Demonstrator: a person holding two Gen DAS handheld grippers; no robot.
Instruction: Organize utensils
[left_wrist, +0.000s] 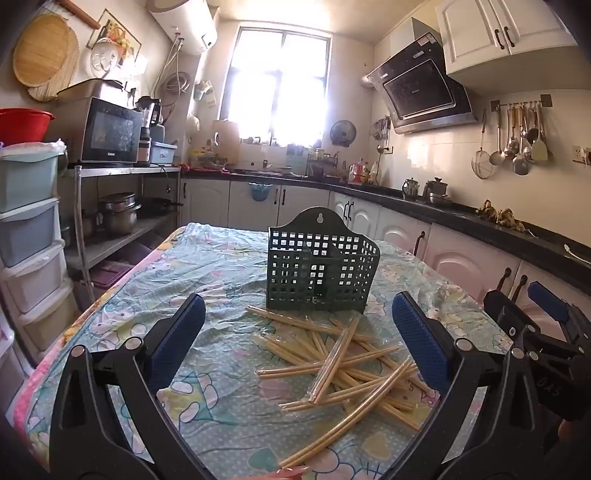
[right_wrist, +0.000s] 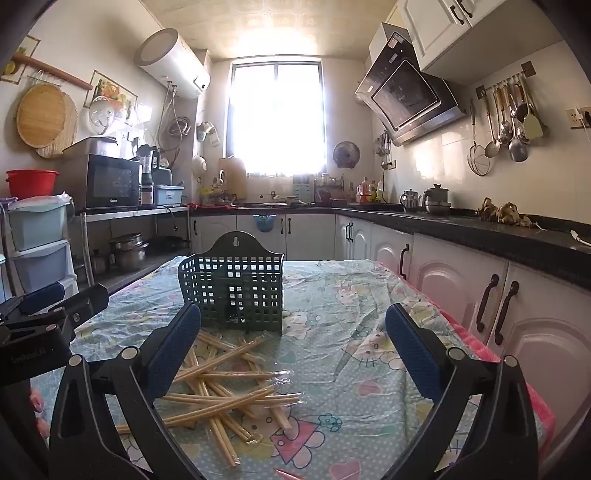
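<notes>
In the left wrist view, the left gripper (left_wrist: 297, 338) holds its ribbed blue pads wide apart with nothing between them. Thin pale chopsticks (left_wrist: 343, 365) in clear wrappers lie crisscrossed at centre, just in front of an upright dark green plastic basket (left_wrist: 321, 275) with a square grid wall, on a crinkled cartoon-print tablecloth (left_wrist: 221, 266). The right gripper (left_wrist: 532, 325) shows at the right edge.

In the right wrist view, the right gripper (right_wrist: 293, 338) is equally wide and empty; the chopsticks (right_wrist: 221, 391) lie lower left, the basket (right_wrist: 232, 288) at centre left, and only here pink cloth edges the table's right side
</notes>
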